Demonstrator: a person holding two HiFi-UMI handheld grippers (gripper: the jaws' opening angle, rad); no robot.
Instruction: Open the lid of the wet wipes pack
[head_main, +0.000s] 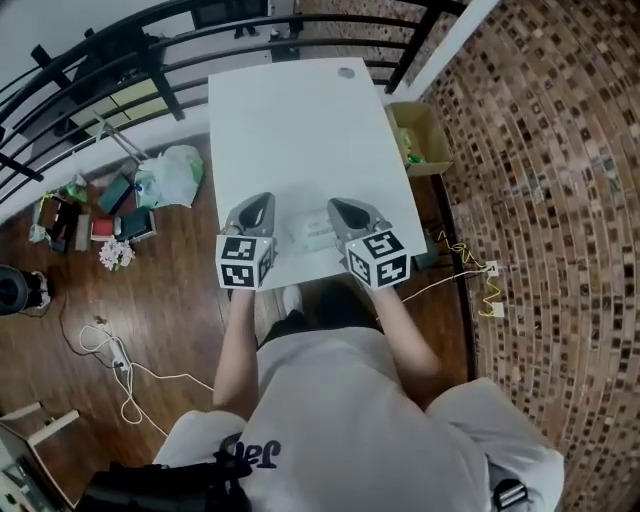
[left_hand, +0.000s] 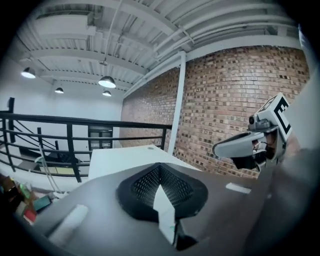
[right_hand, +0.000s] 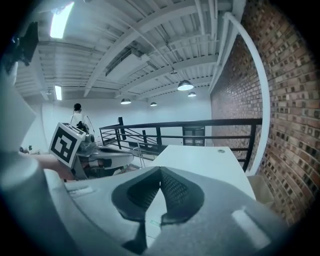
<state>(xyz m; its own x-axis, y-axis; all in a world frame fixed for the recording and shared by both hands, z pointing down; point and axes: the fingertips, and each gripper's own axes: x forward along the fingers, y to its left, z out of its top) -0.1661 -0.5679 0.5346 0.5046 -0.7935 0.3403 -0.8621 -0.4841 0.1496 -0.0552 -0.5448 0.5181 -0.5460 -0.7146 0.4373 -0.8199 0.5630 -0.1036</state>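
White desk (head_main: 300, 130), the person stands at its near edge with a gripper in each hand. Wet wipes pack (head_main: 313, 231) lies flat on the desk close to that near edge, between the two grippers. It is pale and low-contrast against the desk top, so I can't tell whether the lid is up or down.

Left gripper (head_main: 259, 201) sits over the desk's near edge, just left of the pack. Its jaws are closed tip to tip with nothing in them, and only desk shows through the gap behind the tips in the left gripper view (left_hand: 160, 166).

Right gripper (head_main: 340, 206) is over the same edge, just right of the pack. Its jaws are also fully together and empty (right_hand: 160, 170).

Neither gripper clearly touches the pack. Both point toward the desk's far end.

A round grommet (head_main: 347, 72) is set at the desk's far edge. Cardboard box (head_main: 422, 138) stands on the floor by the desk's right side. Plastic bag (head_main: 172, 176) and clutter lie on the wood floor (head_main: 150, 300) off the desk's left side. Black railing (head_main: 120, 60) runs beyond the desk's far left corner. Brick wall (head_main: 540, 150) is right of the desk.
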